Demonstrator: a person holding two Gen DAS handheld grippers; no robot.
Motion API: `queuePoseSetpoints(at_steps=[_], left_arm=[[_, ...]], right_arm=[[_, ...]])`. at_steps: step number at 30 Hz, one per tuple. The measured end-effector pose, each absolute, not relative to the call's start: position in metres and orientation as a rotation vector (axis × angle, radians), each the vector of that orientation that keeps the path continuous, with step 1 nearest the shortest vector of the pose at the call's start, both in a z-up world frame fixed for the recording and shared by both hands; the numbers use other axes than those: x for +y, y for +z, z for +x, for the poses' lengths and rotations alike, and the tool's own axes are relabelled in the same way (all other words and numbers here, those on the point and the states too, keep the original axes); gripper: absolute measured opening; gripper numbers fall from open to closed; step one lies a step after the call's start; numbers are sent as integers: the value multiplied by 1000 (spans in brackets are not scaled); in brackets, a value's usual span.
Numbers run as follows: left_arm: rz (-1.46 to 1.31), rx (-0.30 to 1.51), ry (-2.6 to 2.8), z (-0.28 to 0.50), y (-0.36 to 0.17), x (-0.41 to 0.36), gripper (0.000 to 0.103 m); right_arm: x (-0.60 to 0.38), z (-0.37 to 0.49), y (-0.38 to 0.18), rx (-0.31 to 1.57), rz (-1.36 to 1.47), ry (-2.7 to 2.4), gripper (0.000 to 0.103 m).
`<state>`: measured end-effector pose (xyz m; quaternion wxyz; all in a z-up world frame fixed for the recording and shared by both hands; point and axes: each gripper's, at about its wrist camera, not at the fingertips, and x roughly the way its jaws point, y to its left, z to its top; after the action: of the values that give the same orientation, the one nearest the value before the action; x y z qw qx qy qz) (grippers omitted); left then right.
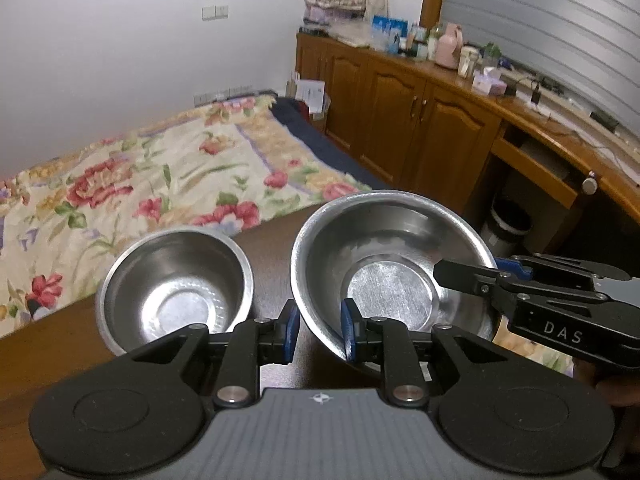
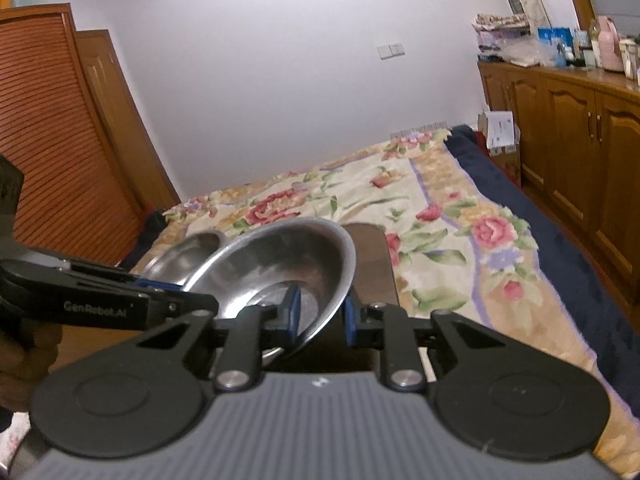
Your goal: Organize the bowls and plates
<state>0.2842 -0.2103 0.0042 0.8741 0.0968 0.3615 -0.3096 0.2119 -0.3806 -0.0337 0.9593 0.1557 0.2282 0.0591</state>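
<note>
The left hand-held gripper (image 1: 319, 330) is clamped on the near rim of the large bowl (image 1: 394, 276), tilting it off the surface (image 1: 276, 276). The right hand-held gripper (image 2: 320, 312) pinches that bowl's right rim. The small bowl (image 1: 176, 292) sits just beside it, to the left, nearer the left hand; nesting likely means carrying leftward.
</note>
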Motion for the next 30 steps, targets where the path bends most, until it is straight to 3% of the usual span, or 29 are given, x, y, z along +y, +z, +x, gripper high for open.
queuePoseSetpoints(at_steps=[30], left_arm=[[164,554,-651,187,77,-140,26]], right_arm=[[-335,153,42,286,191,150,22]])
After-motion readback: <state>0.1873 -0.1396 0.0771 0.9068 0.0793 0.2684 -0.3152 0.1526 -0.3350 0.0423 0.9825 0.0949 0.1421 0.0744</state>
